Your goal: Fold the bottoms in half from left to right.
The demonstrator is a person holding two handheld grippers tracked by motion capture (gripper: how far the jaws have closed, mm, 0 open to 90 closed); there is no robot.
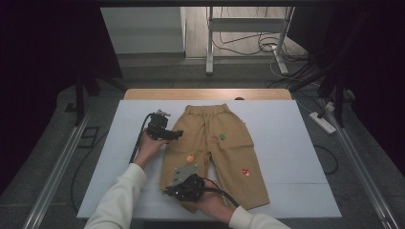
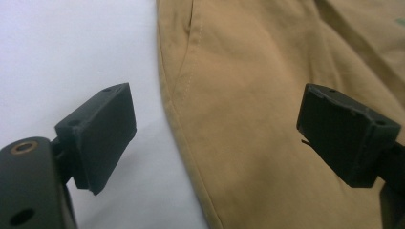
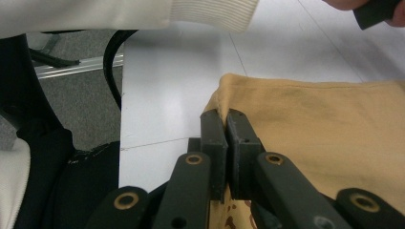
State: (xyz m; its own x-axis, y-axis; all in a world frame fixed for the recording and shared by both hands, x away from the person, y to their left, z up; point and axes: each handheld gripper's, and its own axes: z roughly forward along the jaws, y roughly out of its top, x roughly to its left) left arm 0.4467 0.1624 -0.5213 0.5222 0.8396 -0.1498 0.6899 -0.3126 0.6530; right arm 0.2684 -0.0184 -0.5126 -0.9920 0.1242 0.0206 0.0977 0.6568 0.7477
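I see the tan trousers (image 1: 215,148) lying flat on the white board (image 1: 296,143) that covers the table, waistband at the far side, legs running toward me. Small patches dot the front — a green one near the middle, an orange one on the left leg, a red mushroom on the right leg.

My right gripper (image 1: 184,188) sits at the near end of the left trouser leg, by its hem. In the right gripper view its jaws are pressed together with the corner of the tan cloth (image 3: 305,124) caught between them, the fabric running on flat to the right beyond the pads.

My left gripper (image 1: 165,132) is farther up, at the left edge of the trousers near the hip. In the left gripper view its jaws are spread wide — one pad (image 2: 98,136) over bare white board, the other over tan cloth, with the side seam and pocket edge (image 2: 186,90) running between them. Neither pad presses on the fabric, as far as I can tell.

Beyond the board I see the wooden table edge (image 1: 205,94) at the far side, then grey floor with a metal stand (image 1: 248,24) and loose cables.
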